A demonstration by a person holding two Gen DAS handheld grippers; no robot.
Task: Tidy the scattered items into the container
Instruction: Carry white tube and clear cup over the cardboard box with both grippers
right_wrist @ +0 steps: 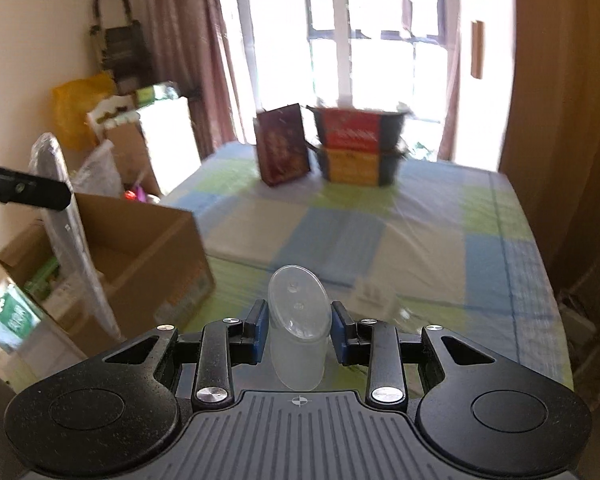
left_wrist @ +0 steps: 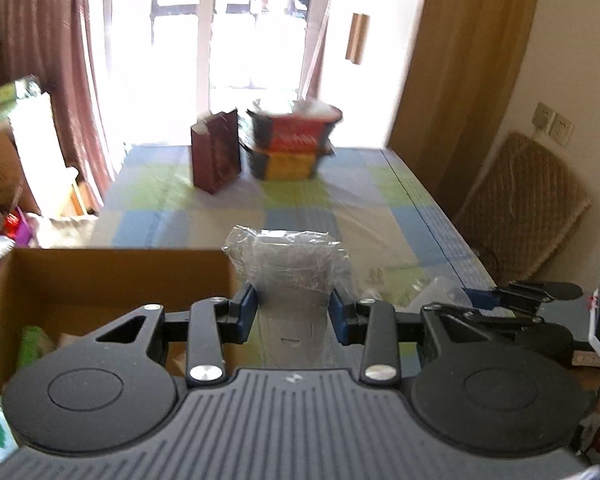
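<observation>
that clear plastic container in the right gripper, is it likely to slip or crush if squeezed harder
The clear plastic container looks thin-walled and empty, so it is probably light and may flex or dent under a harder squeeze. Its smooth surface sits tilted between the right gripper pads, so it could slip or twist. Being rounded, it would likely roll if dropped on the table.

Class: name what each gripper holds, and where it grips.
Left gripper: plastic-wrapped cup stack, by its sides. Right gripper: clear plastic container, by its sides.

Right gripper (right_wrist: 299, 330) fingers (right_wrist: 259, 330) clamp clear plastic cup (right_wrist: 299, 330); cardboard box (right_wrist: 140, 256) left, on checked tablecloth (right_wrist: 420, 240).
</observation>
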